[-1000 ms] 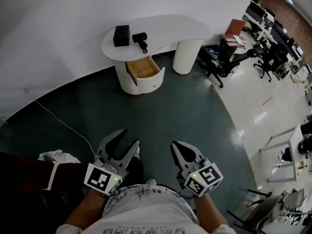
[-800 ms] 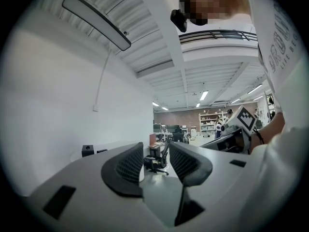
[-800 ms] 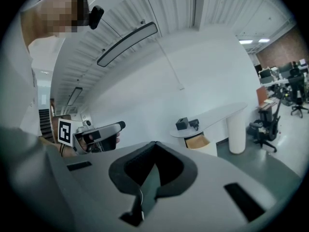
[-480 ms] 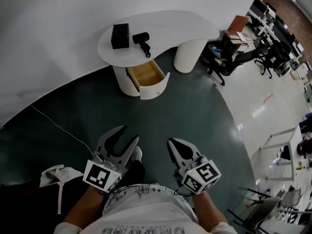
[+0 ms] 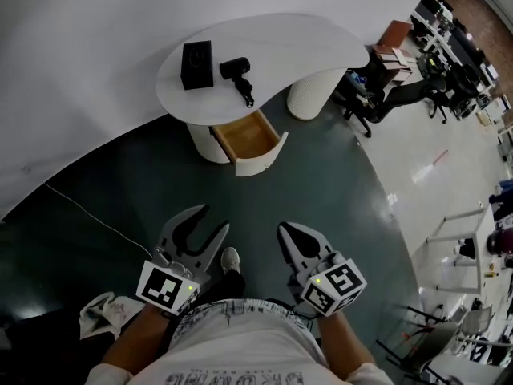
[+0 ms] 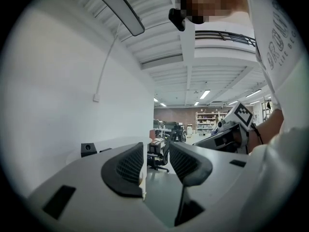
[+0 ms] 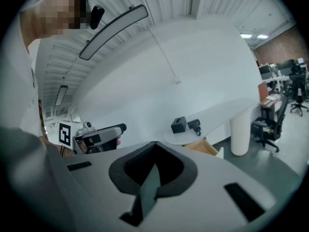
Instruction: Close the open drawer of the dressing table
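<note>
Left gripper [image 5: 210, 227]: jaws apart, nothing in them.
Right gripper [image 5: 288, 235]: jaws together, empty.
Drawer [image 5: 253, 141]: pulled out under the dressing table [image 5: 272, 42], far ahead, between both grippers.
Nearer gripper: looks about equal.

The white curved-top dressing table [image 5: 304, 38] stands against the wall, on the far side of the dark floor [image 5: 321, 191]. On its left end, the black cube-shaped box [image 5: 196, 64] sits left of the black hair dryer [image 5: 238, 74], near it but apart. Below them, the wood-lined drawer [image 5: 252, 139] projects open from the white round pedestal [image 5: 200, 139]. The white cylindrical leg [image 5: 309, 95] carries the right end. A black office chair [image 5: 385, 95] stands right of the leg. The left gripper [image 5: 210, 223] and right gripper [image 5: 287, 235] are side by side, well apart from the drawer.
</note>
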The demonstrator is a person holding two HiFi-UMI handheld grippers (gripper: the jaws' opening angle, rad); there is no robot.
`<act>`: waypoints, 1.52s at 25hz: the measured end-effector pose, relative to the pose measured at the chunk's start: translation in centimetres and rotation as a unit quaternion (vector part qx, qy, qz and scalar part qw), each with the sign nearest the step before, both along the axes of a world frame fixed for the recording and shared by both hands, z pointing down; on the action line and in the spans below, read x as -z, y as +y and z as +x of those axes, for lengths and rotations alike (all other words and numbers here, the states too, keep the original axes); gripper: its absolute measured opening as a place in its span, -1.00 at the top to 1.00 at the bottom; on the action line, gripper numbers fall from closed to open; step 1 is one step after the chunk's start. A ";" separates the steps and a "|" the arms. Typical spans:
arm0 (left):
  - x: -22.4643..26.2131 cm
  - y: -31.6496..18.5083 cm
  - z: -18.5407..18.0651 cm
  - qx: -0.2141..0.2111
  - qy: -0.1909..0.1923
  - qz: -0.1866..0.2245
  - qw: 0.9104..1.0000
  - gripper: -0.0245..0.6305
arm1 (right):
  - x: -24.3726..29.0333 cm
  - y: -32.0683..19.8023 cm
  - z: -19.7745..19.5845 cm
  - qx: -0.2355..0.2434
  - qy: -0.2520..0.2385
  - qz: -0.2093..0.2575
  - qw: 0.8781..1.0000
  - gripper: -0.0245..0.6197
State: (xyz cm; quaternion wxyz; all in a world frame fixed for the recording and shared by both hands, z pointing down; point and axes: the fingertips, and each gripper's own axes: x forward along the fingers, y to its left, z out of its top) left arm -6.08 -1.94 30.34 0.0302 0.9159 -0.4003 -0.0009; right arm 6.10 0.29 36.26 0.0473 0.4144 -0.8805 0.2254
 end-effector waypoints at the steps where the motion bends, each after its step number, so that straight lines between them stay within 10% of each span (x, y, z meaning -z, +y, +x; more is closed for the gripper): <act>1: -0.1 -0.8 -0.2 -0.004 -0.001 -0.002 1.000 0.36 | 0.0 -0.7 -0.1 -0.004 0.000 -0.002 1.000 0.90; 18: -3.0 -10.5 -0.5 -0.046 -0.005 -0.027 0.999 0.36 | -1.5 -10.2 0.2 -0.047 0.011 -0.024 0.999 0.90; 38: -8.5 -22.1 7.3 -0.015 -0.036 -0.097 0.995 0.36 | -5.2 -24.3 7.6 -0.010 -0.005 -0.059 0.998 0.90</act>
